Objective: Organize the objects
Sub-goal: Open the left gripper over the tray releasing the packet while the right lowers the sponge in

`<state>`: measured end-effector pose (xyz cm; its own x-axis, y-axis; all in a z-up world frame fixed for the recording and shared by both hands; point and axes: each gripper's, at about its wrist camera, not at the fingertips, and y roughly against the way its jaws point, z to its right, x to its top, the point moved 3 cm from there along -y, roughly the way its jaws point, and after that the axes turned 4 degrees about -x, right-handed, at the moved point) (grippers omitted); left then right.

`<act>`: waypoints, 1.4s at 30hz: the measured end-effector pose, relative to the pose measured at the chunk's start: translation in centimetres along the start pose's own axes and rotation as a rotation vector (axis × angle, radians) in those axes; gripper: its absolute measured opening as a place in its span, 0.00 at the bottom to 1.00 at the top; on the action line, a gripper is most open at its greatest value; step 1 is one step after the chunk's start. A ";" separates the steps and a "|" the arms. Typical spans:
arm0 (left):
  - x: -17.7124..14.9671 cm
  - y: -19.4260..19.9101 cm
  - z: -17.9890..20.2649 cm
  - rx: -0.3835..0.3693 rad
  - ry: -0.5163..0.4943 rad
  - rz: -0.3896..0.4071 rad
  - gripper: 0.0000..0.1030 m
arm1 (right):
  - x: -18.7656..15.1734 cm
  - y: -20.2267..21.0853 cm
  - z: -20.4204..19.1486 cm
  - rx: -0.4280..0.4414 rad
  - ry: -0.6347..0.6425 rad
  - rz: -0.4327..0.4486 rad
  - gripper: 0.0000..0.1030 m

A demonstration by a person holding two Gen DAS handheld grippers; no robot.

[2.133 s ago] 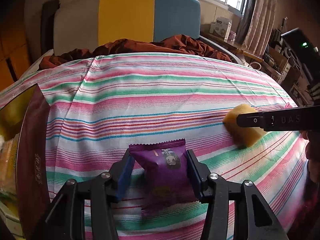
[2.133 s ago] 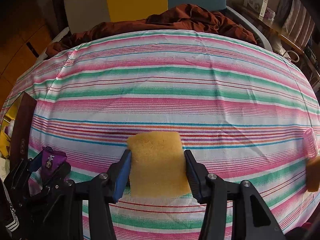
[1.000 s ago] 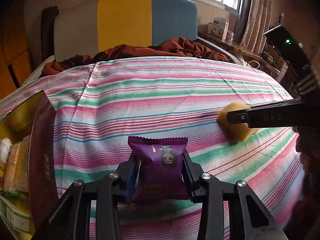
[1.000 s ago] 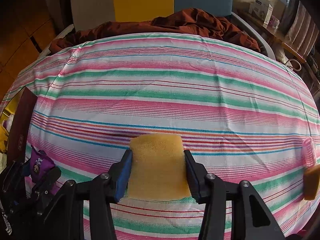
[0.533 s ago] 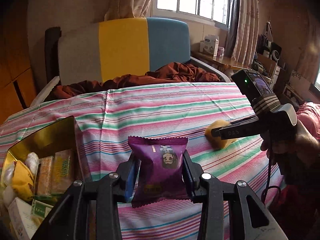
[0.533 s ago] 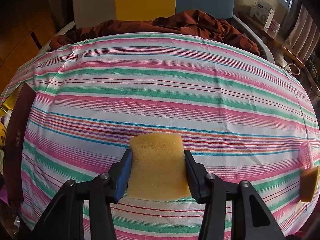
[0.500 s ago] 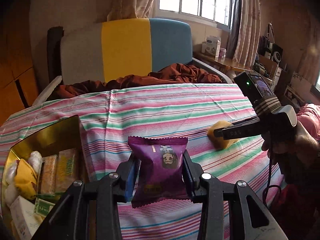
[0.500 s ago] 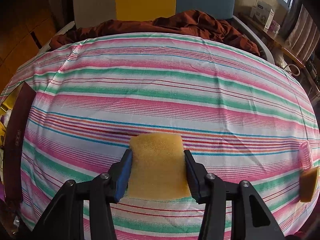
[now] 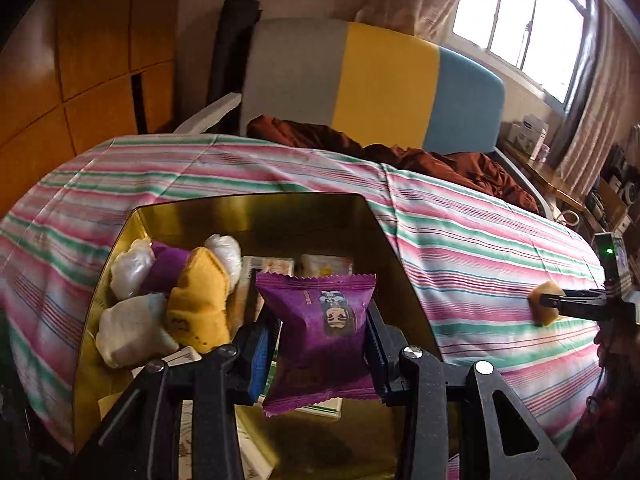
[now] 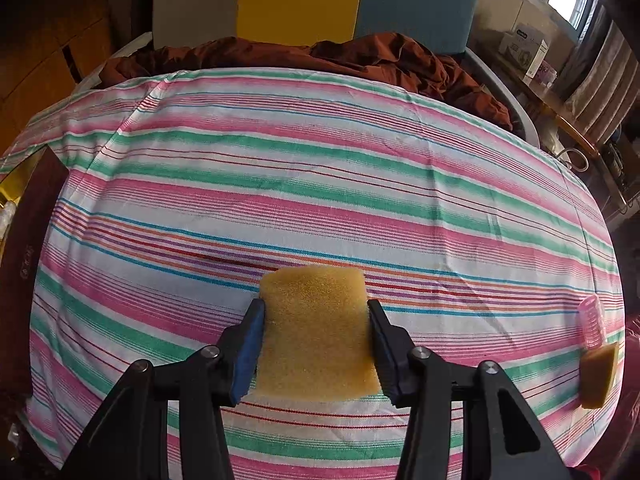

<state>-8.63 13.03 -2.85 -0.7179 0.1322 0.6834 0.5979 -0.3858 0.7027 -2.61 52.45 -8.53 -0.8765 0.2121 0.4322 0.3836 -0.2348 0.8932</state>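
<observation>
Left wrist: plush toys (image 9: 192, 304) crowd gold box (image 9: 248, 216).

The purple snack packet (image 9: 320, 332) hides the middle of the gold box (image 9: 248, 208), so some flat packs behind it can't be made out. The box's near side is cut off at the bottom. Only the tip of the yellow sponge (image 10: 316, 332) shows by the person's dark, blurry hand (image 9: 612, 344).
</observation>
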 end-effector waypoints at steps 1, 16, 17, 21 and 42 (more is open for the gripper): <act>0.0 -0.3 -0.8 0.011 0.015 -0.012 0.40 | 0.2 0.5 -0.4 0.020 -0.014 0.010 0.48; -1.4 -2.8 -3.4 0.061 0.030 -0.073 0.40 | 4.6 8.3 -20.4 0.327 0.225 0.175 0.48; -1.5 -2.8 -3.5 0.059 0.030 -0.072 0.40 | 4.8 8.4 -21.7 0.341 0.244 0.175 0.48; -1.7 -2.2 -3.6 0.061 0.029 -0.057 0.40 | 5.4 8.0 -26.0 0.380 0.298 0.165 0.48; -0.5 3.1 -5.1 0.117 0.043 0.073 0.62 | 6.6 3.7 -32.8 0.377 0.289 0.086 0.71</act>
<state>-8.25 7.11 -1.98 -0.6843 0.0673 0.7261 0.6846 -0.2837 0.6715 -16.51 21.86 -6.46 -0.8612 -0.0778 0.5022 0.4904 0.1319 0.8614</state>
